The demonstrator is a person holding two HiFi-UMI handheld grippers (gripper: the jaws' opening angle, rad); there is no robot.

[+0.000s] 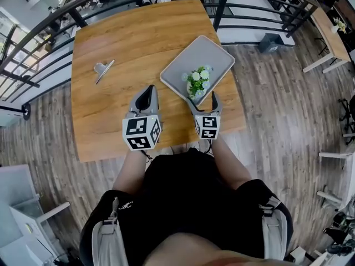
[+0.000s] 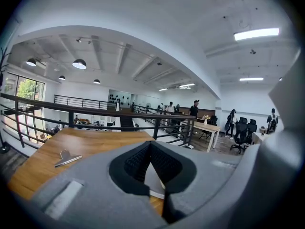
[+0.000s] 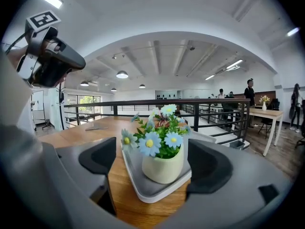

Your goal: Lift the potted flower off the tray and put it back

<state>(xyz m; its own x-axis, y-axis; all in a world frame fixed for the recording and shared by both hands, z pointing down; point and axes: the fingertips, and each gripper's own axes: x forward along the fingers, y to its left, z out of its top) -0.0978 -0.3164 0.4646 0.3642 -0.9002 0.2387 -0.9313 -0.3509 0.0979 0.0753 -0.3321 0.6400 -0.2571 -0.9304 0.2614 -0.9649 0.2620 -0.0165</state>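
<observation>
The potted flower (image 1: 198, 82), a pale pot of blue and white daisies, stands on the near corner of the grey tray (image 1: 211, 54) on the wooden table. My right gripper (image 1: 203, 98) is open just in front of it. In the right gripper view the pot (image 3: 163, 168) stands on the tray (image 3: 143, 187) between the two fingers, apart from both pads. My left gripper (image 1: 148, 91) hovers over the table to the tray's left, shut with nothing in it. In the left gripper view its pads (image 2: 162, 163) meet at the tips.
A metal clip (image 1: 103, 70) lies on the table at the far left; it shows as the clip (image 2: 66, 157) in the left gripper view. A black railing (image 1: 33, 49) runs behind the table. A grey bin (image 1: 272, 42) stands on the floor at the right.
</observation>
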